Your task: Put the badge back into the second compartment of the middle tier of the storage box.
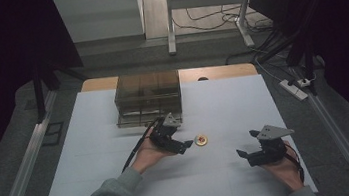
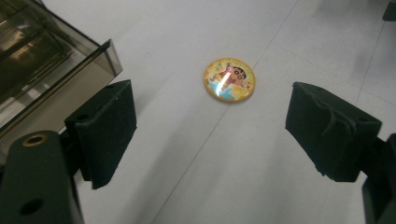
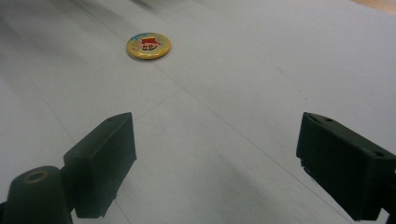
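A round yellow cartoon badge (image 1: 201, 139) lies flat on the white table (image 1: 119, 155). My left gripper (image 1: 184, 146) is just left of it, open and empty; in the left gripper view the badge (image 2: 229, 79) lies a short way beyond my two jaws, between them. My right gripper (image 1: 249, 145) is open and empty near the table's right front, a hand's width from the badge. In the right gripper view the badge (image 3: 148, 45) lies far ahead to the upper left. A smoky transparent drawer box (image 1: 148, 97) stands behind the left gripper, its corner (image 2: 56, 70) at that view's left.
The white table ends at a wooden strip (image 1: 219, 71) at the back. Metal rails (image 1: 24, 162) run along both sides. A power strip (image 1: 294, 89) and cables lie on the floor to the right, and a desk frame (image 1: 206, 3) stands behind.
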{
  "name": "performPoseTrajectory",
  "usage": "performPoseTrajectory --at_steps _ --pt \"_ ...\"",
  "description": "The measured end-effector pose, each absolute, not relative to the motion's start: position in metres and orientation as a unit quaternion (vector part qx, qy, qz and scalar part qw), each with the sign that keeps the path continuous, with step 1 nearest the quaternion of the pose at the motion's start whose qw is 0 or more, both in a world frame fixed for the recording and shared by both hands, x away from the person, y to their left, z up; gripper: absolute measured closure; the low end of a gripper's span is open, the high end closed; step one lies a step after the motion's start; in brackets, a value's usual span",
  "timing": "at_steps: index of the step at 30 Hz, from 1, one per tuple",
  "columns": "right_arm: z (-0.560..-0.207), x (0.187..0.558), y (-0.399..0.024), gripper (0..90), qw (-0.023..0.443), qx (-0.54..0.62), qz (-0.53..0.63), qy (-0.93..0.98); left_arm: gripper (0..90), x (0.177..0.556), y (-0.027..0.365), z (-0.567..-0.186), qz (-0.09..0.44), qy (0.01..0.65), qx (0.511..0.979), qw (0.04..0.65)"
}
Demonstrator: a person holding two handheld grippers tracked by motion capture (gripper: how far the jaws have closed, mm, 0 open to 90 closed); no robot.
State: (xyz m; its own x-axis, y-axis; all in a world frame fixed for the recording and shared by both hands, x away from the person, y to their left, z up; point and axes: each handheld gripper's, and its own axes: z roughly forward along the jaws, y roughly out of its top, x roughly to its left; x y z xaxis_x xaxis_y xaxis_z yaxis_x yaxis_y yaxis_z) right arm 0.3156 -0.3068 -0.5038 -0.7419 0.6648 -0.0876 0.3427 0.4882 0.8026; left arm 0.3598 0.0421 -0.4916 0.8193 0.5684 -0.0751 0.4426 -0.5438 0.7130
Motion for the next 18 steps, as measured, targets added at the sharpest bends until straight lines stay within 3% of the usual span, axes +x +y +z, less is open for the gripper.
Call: performPoseTrajectory --at_steps 18 --pt "-0.505 0.316 -0.306 11.4 0.197 0.3 0.407 0.84 16.9 0.368 0.023 -0.495 0.073 0.28 0.878 0.381"
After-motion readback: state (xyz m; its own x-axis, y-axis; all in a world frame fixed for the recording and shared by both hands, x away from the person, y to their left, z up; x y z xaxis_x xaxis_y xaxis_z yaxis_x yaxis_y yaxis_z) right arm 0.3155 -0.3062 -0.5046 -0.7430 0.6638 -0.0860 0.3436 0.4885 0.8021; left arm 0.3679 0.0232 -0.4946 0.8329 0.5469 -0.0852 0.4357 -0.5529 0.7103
